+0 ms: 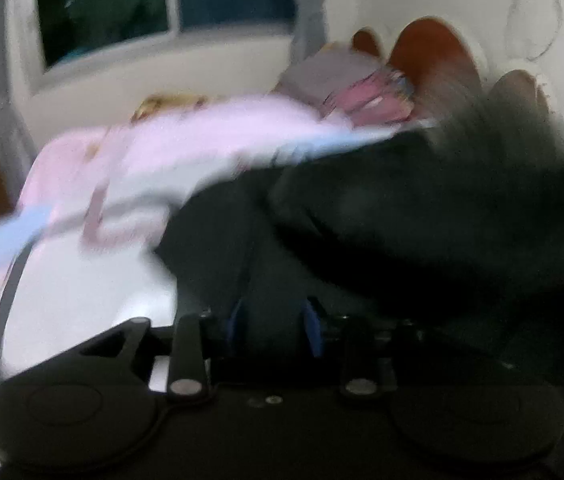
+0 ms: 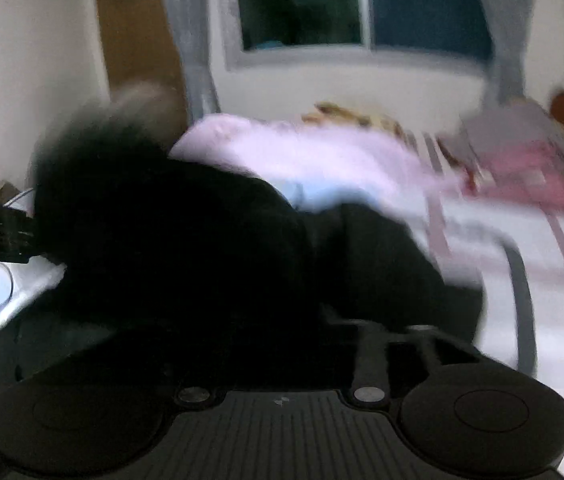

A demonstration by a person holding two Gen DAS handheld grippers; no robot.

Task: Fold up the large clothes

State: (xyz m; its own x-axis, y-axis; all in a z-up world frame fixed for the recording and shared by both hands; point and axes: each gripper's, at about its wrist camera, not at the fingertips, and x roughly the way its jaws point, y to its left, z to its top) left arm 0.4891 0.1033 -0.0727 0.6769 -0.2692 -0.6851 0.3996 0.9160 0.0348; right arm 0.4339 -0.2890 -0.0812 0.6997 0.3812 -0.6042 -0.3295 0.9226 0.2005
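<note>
The dark garment [image 1: 362, 216] lies bunched, not yet folded flat, on the bed [image 1: 82, 288], covering both the left claw [image 1: 274, 320] and right claw [image 2: 322, 320], whose grip I cannot tell through the blur.

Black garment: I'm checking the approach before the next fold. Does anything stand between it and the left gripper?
Nothing visible does. The black garment runs right up between the fingers of the left gripper; blur hides whether they pinch it.
</note>
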